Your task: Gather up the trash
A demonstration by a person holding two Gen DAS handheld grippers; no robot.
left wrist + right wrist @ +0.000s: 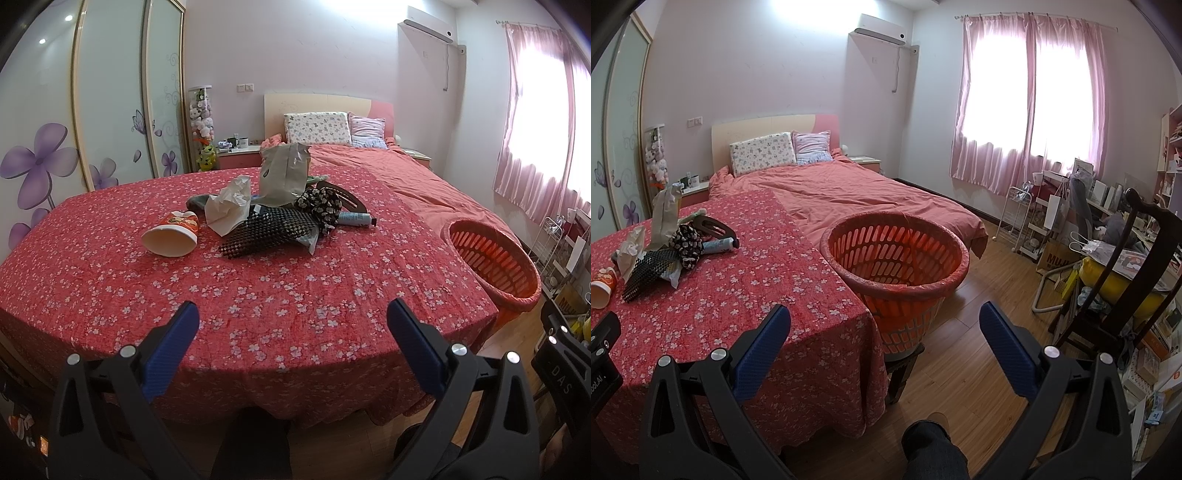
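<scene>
Crumpled paper [231, 203] on the bench [258, 295] looks light and soft; pinch its raised folds. Left tongs [293, 325] and right tongs [884, 326] gape wide, empty.

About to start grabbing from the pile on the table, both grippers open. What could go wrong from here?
1. The trash lies tangled: crumpled tissue rests against the black mesh sheet, so one pinch may drag neighbours along.
2. The scrunchie and tube sit in the same heap; they may not be trash.
3. The orange basket stands beside the table edge on a small stand, so a bump might tip it.
</scene>
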